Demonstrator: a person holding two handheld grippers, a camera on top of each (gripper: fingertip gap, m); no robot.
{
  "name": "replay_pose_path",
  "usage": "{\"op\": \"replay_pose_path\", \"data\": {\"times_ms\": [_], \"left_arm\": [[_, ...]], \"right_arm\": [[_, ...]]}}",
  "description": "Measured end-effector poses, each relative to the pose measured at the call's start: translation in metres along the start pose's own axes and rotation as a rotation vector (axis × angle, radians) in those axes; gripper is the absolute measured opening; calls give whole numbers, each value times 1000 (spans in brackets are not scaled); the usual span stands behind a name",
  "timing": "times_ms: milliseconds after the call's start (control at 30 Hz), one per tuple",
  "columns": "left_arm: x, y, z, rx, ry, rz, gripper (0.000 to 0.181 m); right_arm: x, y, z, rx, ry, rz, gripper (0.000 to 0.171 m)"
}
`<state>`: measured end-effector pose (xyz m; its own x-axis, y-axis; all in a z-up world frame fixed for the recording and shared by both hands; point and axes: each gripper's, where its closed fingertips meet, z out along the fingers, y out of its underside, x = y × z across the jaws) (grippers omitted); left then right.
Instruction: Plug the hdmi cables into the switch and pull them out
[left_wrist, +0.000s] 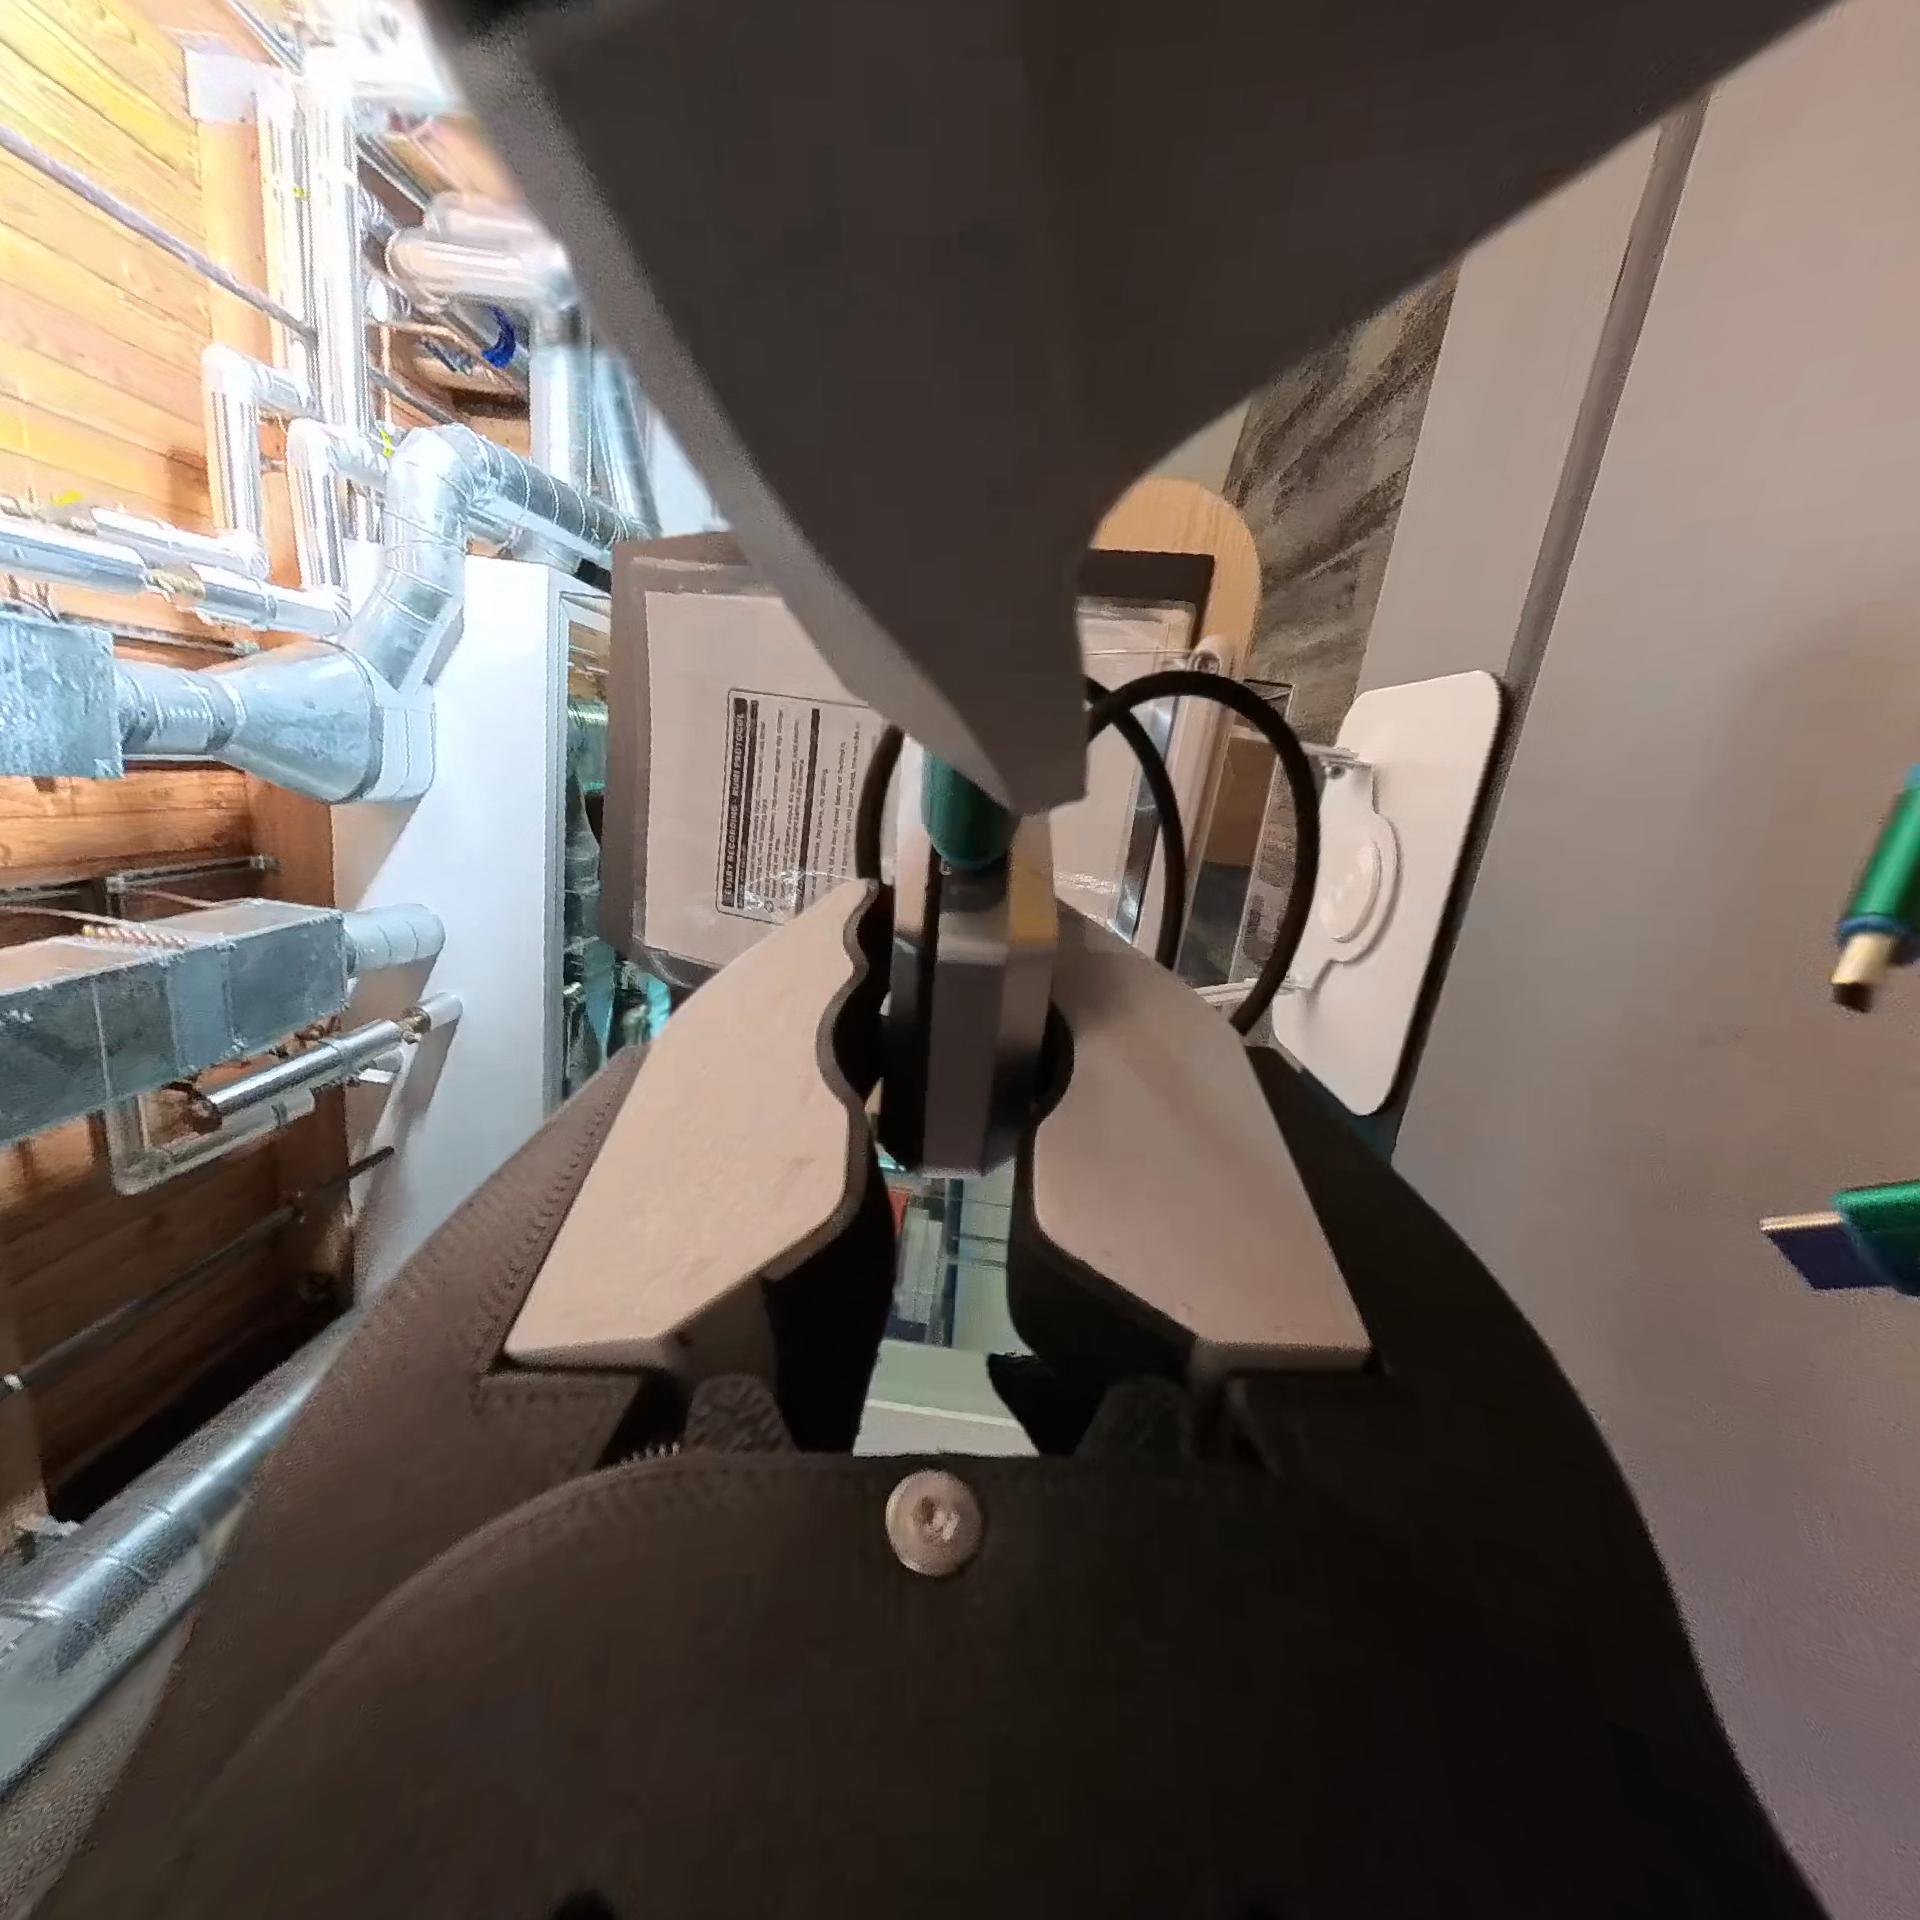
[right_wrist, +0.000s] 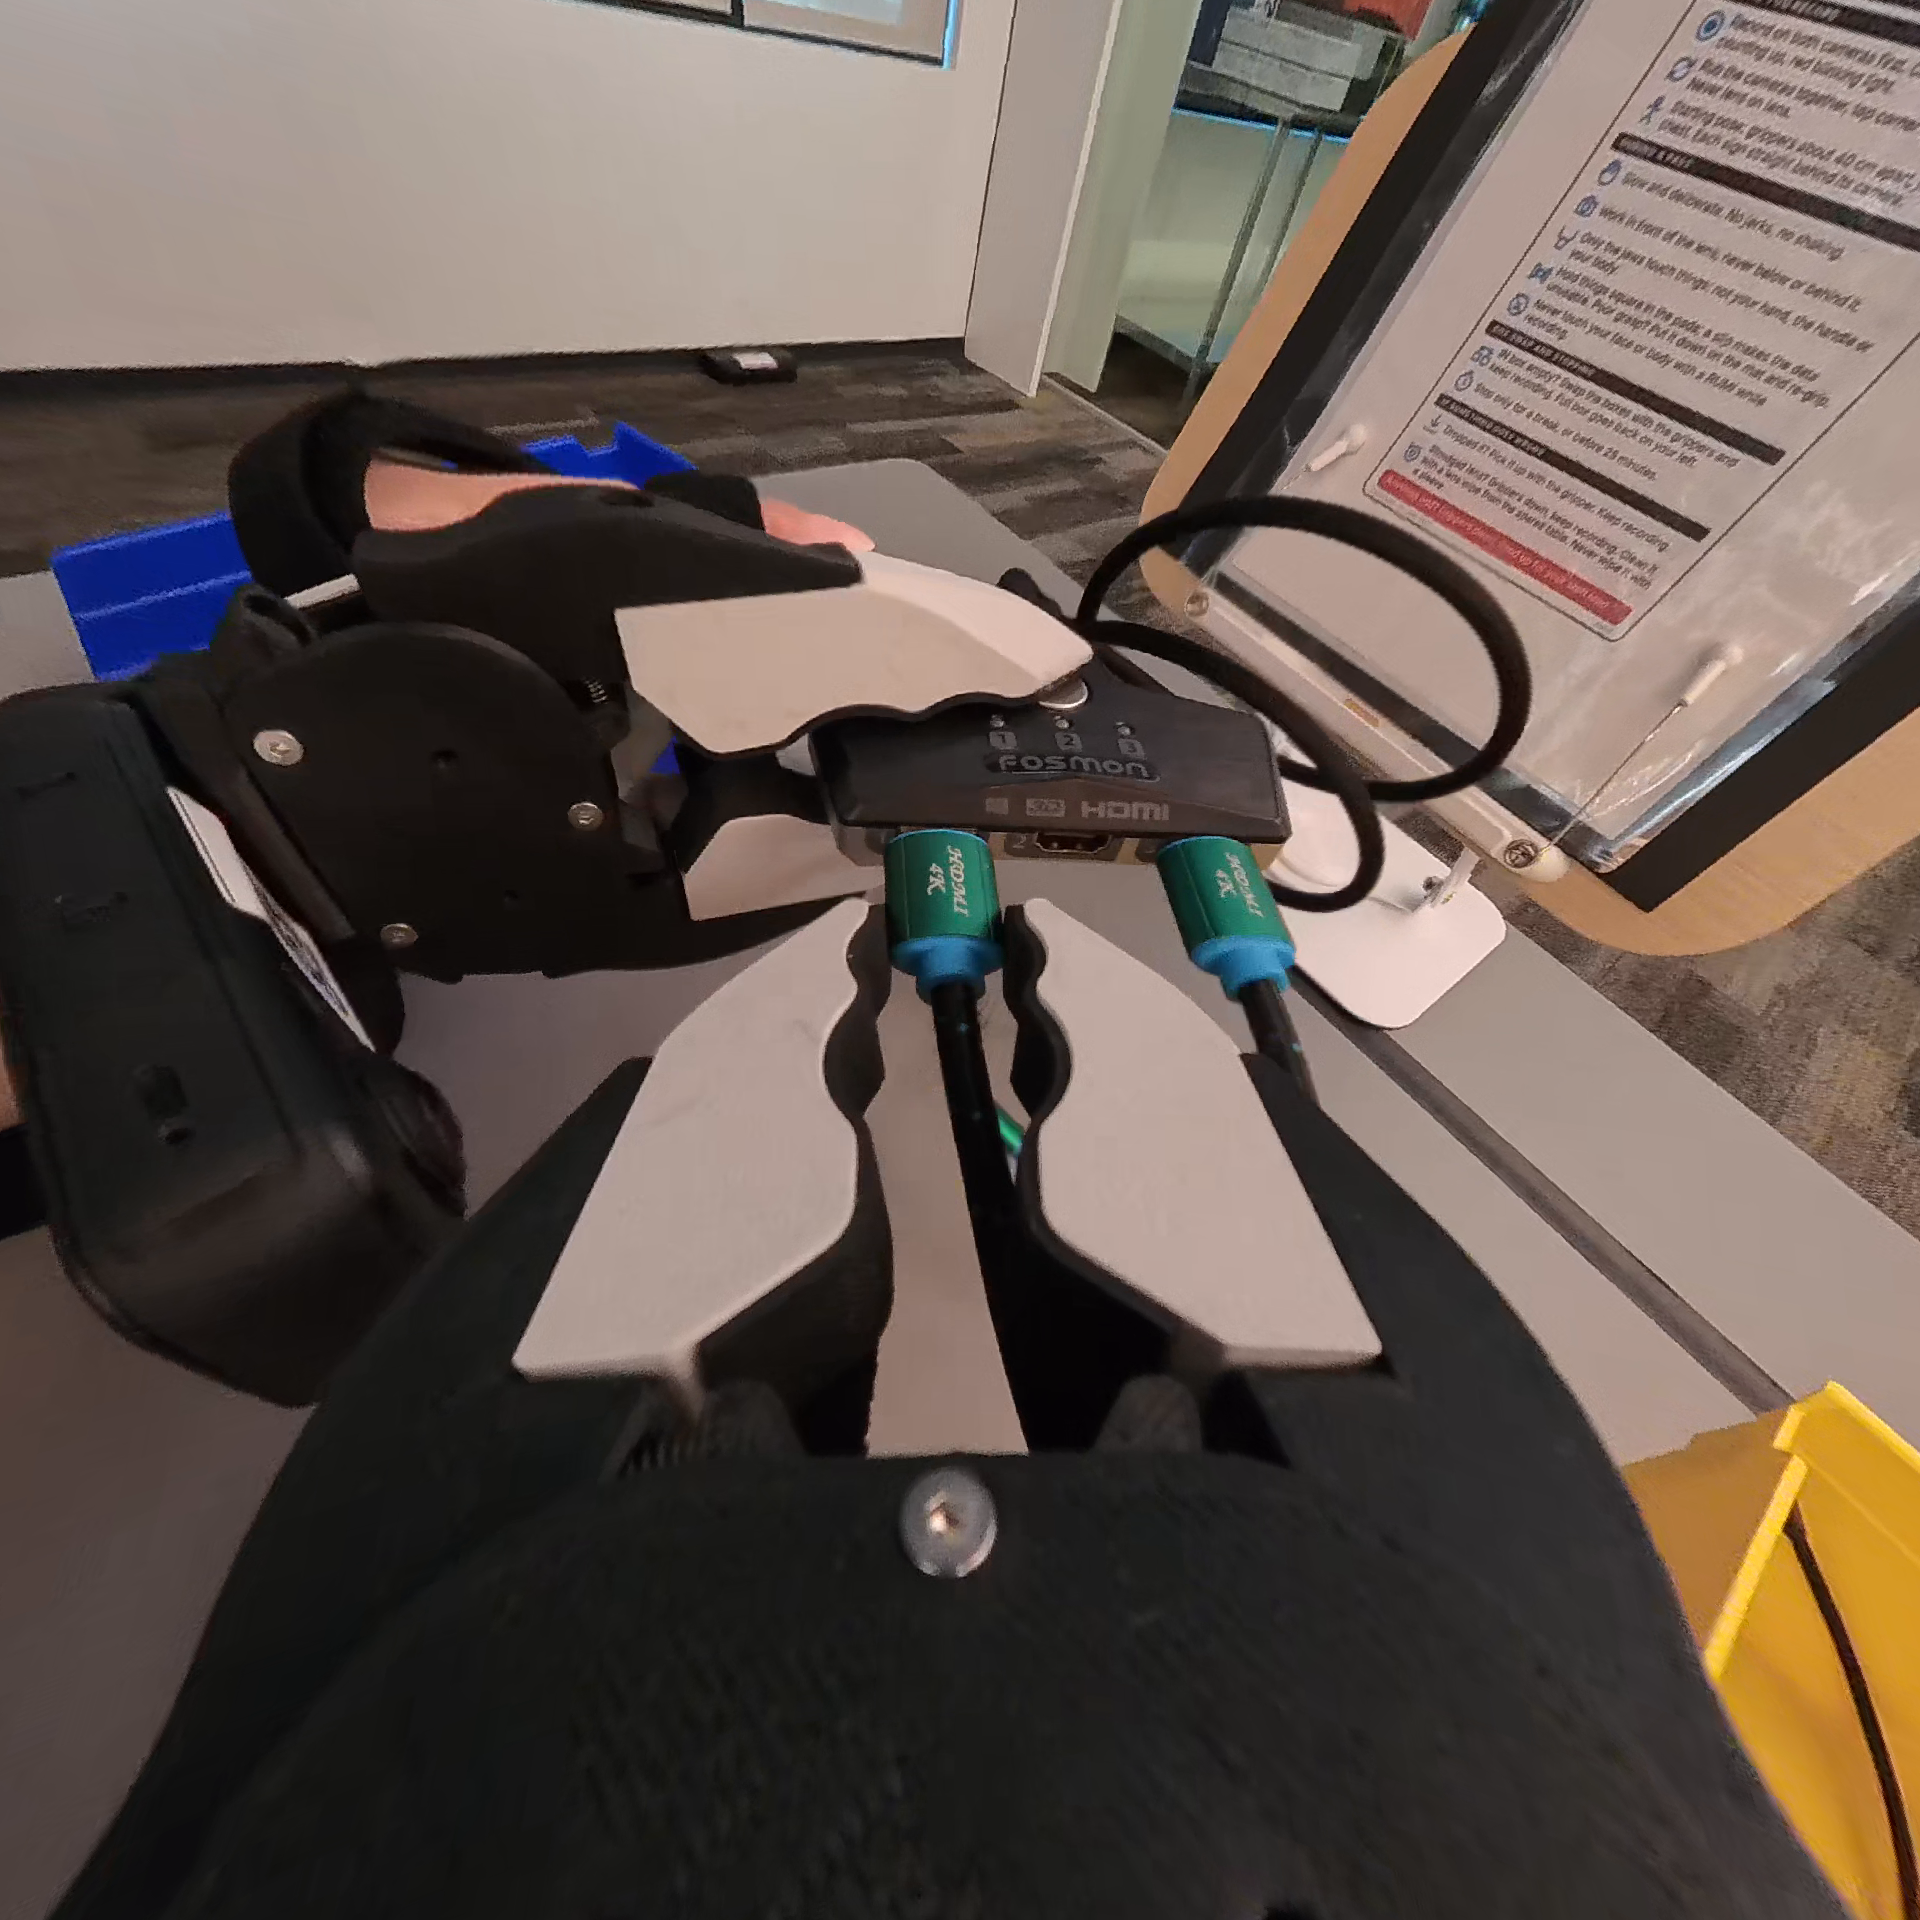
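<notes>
The black HDMI switch (right_wrist: 1060, 769) is held above the grey table (right_wrist: 1558, 1143) by my left gripper, whose upper finger (right_wrist: 862, 644) and lower finger clamp it from the left. In the left wrist view the switch (left_wrist: 961, 1049) stands edge-on between that gripper's (left_wrist: 961, 935) fingers. Two green HDMI plugs sit in its outer ports; the middle port (right_wrist: 1065, 844) is empty. My right gripper (right_wrist: 943, 935) is closed around the left plug (right_wrist: 940, 894). The right plug (right_wrist: 1226, 914) is untouched. Two loose green plugs (left_wrist: 1881, 904) (left_wrist: 1870, 1236) lie on the table.
The switch's black cable (right_wrist: 1496, 665) loops toward a framed instruction sign (right_wrist: 1558, 364) on a white base (right_wrist: 1392, 956) at the right. A blue bin (right_wrist: 145, 582) is behind the left gripper. A yellow bin (right_wrist: 1829, 1621) is at the near right. Tip to tip, the grippers are about 7 cm apart.
</notes>
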<state>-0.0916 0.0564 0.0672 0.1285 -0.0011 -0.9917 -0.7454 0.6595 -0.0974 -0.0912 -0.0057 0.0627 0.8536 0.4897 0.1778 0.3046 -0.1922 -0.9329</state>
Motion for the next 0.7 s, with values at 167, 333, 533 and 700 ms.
{"op": "replay_pose_path", "data": {"times_ms": [167, 333, 533, 700], "left_arm": [[-1, 3, 2, -15, -9, -32, 23], [1, 5, 4, -18, 5, -42, 23], [5, 7, 6, -21, 33, -61, 23], [1, 1, 3, 10, 28, -70, 23]], "right_arm": [[1, -1, 2, 22, 6, 27, 23], [2, -1, 4, 27, 23, 51, 23], [0, 1, 8, 26, 35, 38, 22], [-1, -2, 0, 16, -48, -1, 22]]}}
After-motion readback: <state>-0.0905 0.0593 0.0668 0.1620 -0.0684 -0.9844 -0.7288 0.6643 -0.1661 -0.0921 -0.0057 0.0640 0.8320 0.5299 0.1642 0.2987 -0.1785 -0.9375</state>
